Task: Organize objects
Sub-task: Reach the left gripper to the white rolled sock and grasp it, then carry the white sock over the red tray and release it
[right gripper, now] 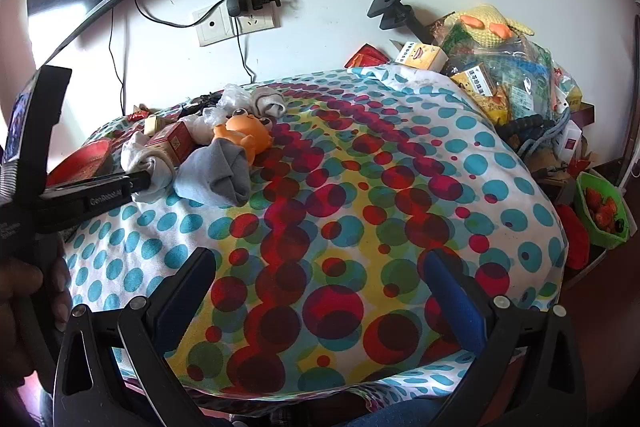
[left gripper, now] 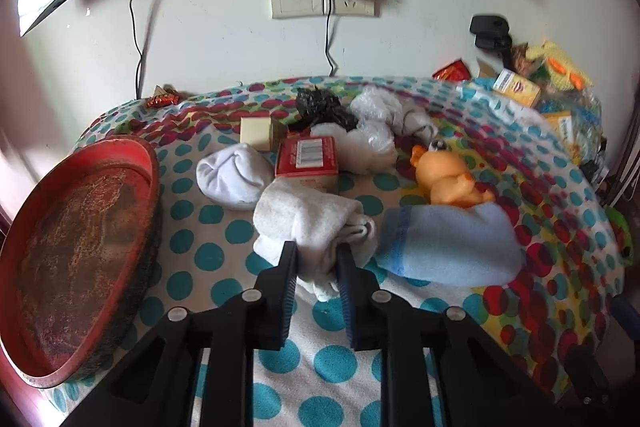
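Note:
My left gripper (left gripper: 317,253) is shut on a cream sock bundle (left gripper: 308,223) that lies on the polka-dot cloth (left gripper: 328,359). A light blue sock (left gripper: 448,247) lies just right of it, an orange toy (left gripper: 444,181) behind that. A white sock ball (left gripper: 234,177), a red box (left gripper: 308,159) and a cream box (left gripper: 258,133) sit farther back. A red round tray (left gripper: 76,243) stands at the left. My right gripper (right gripper: 320,263) is open and empty over the dotted cloth (right gripper: 360,187). The left gripper (right gripper: 120,183) shows there on the sock (right gripper: 154,167).
Crumpled white plastic (left gripper: 372,131) and black plastic (left gripper: 320,107) lie at the back by the wall. A pile of boxes, bags and a knitted yellow toy (right gripper: 484,23) crowds the right. A green bowl of strawberries (right gripper: 604,211) sits at the far right edge.

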{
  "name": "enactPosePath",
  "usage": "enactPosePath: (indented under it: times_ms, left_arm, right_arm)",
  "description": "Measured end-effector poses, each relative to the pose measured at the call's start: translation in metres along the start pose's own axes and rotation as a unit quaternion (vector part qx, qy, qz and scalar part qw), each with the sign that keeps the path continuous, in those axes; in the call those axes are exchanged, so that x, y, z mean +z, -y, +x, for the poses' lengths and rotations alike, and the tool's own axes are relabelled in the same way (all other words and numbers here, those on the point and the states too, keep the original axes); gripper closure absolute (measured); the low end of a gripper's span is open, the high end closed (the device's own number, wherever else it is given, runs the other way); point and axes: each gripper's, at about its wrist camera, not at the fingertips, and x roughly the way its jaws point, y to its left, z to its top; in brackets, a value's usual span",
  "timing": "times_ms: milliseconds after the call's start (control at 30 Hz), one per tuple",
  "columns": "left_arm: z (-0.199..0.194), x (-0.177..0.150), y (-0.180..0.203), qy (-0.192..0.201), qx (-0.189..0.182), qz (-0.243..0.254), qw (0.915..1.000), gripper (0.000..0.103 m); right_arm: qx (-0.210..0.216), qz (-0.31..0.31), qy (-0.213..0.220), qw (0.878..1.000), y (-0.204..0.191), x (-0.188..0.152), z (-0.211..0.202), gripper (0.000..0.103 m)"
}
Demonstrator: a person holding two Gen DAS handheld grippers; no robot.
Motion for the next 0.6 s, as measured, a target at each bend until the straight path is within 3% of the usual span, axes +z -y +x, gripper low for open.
enactPosePath:
  times_ms: [300,600]
  left_arm:
    - [-0.054,0.024,-0.023,0.040,0.003,-0.009,0.9991,0.086]
    - [-0.085,0.050,-0.079,0.067,0.071,-0.034,0.9947,0.086]
  right_arm:
    - [0.007,0.007,0.001,1.000,0.001,0.003,-0.003,0.000]
    - [0.015,0.004,0.007,1.000,-0.003,0.004,-0.007,0.000]
